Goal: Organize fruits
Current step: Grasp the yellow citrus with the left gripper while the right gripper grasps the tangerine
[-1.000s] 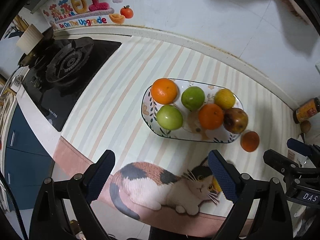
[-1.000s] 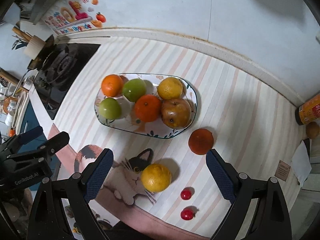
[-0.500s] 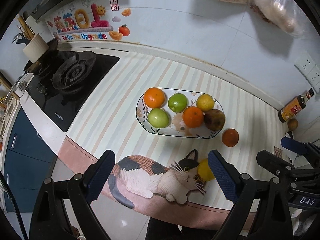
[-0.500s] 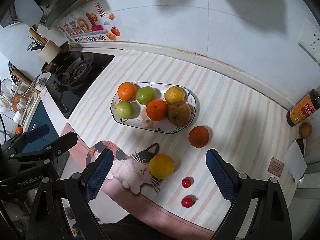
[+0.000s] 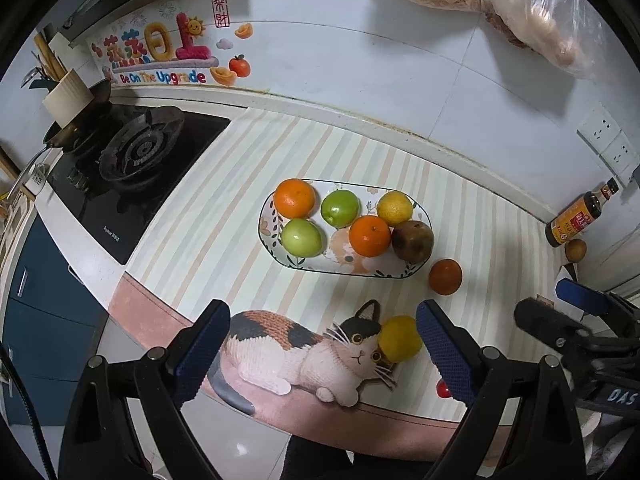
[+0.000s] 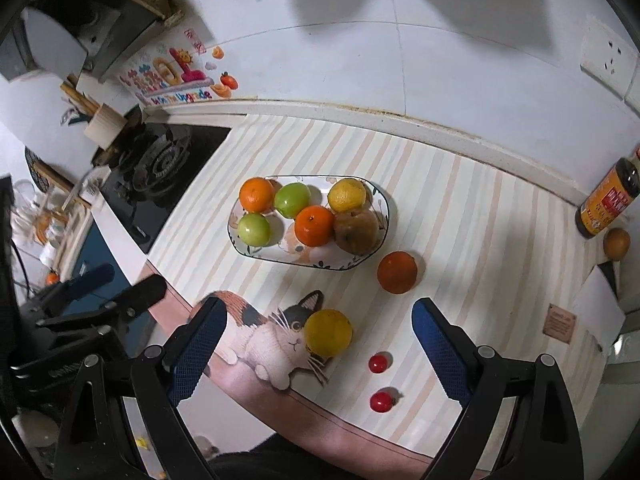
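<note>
1. Currently, both claws are being held high above the counter: the left gripper and the right gripper are each being kept spread wide, and nothing is being gripped by either.
2. Six fruits are being carried by the oval dish; outside it, an orange is lying at about 4 o'clock from the dish, just beside its rim.
3. A yellow citrus is resting at 6 o'clock from the dish on the cat mat, and two small red tomatoes are lying near it, toward 5 o'clock.
4. The step in hand is judged to be a choice of the next loose fruit; the yellow citrus, being nearest between the right jaws, is probably best taken first.
5. A straight descent is being advised, with the pads being closed across the widest part, gently, since round fruit rolls.
6. The dish's long axis is running from 9 to 3 o'clock; free space is being left at its near edge.
7. No long axis is being shown by the round fruits.
</note>
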`<act>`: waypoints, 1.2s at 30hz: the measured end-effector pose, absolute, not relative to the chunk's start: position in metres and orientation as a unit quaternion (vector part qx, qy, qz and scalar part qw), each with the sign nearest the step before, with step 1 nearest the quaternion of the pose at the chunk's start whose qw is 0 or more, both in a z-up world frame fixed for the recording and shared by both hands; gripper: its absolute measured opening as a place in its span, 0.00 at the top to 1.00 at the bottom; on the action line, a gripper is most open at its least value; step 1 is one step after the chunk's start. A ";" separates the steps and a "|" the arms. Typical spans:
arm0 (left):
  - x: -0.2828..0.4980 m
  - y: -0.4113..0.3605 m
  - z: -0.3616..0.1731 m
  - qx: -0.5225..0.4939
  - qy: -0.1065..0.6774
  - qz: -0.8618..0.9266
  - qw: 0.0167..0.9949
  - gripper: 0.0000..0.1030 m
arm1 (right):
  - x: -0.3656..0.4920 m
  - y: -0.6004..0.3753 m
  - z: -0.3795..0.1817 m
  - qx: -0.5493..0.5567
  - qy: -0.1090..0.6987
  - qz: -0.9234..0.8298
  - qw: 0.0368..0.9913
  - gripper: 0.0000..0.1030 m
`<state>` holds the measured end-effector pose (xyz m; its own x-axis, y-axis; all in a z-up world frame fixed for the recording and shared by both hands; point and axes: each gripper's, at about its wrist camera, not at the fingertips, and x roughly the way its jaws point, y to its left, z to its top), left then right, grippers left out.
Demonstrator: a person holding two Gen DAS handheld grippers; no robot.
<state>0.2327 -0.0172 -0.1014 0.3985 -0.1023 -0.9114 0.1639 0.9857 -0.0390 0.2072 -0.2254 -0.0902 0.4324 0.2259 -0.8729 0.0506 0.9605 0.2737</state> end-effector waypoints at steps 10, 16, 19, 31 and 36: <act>0.248 -0.050 -0.166 0.047 0.592 -0.088 0.800 0.03 | 0.237 -0.296 -0.154 0.249 0.549 0.019 0.798 0.07; 0.247 -0.089 -0.242 0.064 0.659 -0.120 0.740 0.03 | 0.271 -0.320 -0.231 0.279 0.600 -0.009 0.750 0.08; 0.248 -0.104 -0.264 0.061 0.675 -0.137 0.722 0.03 | 0.288 -0.320 -0.264 0.279 0.622 -0.014 0.731 0.13; 0.256 -0.131 -0.307 0.048 0.702 -0.163 0.691 0.41 | 0.325 -0.308 -0.328 0.281 0.668 0.000 0.690 0.42; 0.257 -0.119 -0.305 0.049 0.699 -0.150 0.698 0.41 | 0.323 -0.299 -0.324 0.250 0.679 0.008 0.690 0.42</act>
<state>0.2568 -0.1186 -0.3045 -0.0220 -0.1400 -0.9899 0.2782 0.9502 -0.1406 0.3225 -0.2994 -0.3242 0.0778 0.3508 -0.9332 0.3283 0.8748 0.3562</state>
